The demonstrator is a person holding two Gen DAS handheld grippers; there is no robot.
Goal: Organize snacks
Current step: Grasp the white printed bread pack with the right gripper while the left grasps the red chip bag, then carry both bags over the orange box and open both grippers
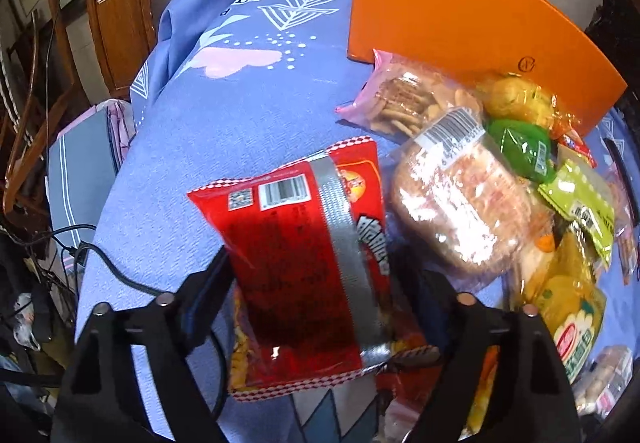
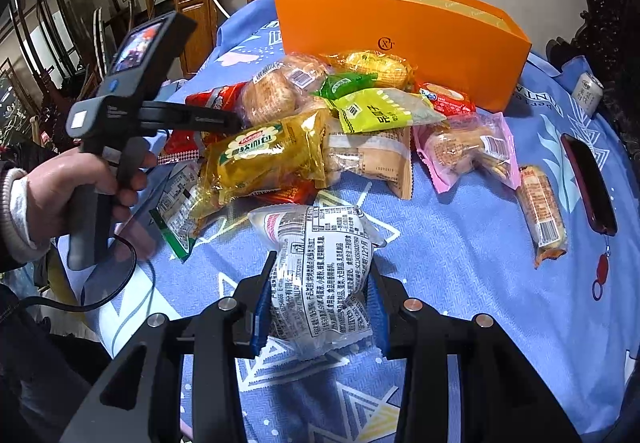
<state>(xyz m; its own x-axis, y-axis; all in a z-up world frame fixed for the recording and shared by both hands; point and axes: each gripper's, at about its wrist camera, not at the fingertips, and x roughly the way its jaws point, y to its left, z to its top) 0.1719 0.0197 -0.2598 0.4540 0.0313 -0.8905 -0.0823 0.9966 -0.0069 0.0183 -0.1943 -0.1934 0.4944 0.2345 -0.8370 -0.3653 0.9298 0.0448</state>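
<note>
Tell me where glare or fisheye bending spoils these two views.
Left wrist view: glare whitens the clear plastic bread bag, and the flat orange cardboard box bows into a curve. Right wrist view: light sheen on the yellow plastic bread packet; print on the white packet stays sharp; black corners frame both.

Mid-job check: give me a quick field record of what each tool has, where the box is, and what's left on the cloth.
left tool: around the red snack packet; grip unclear
right tool: shut on the white printed packet
orange box: upright at the far side of the blue cloth, open on top; inside not visible
pile: yellow bread bag, green packet, pink biscuit bag and others heaped in front of the box
loose item: long wrapped bar lying apart to the right
</note>
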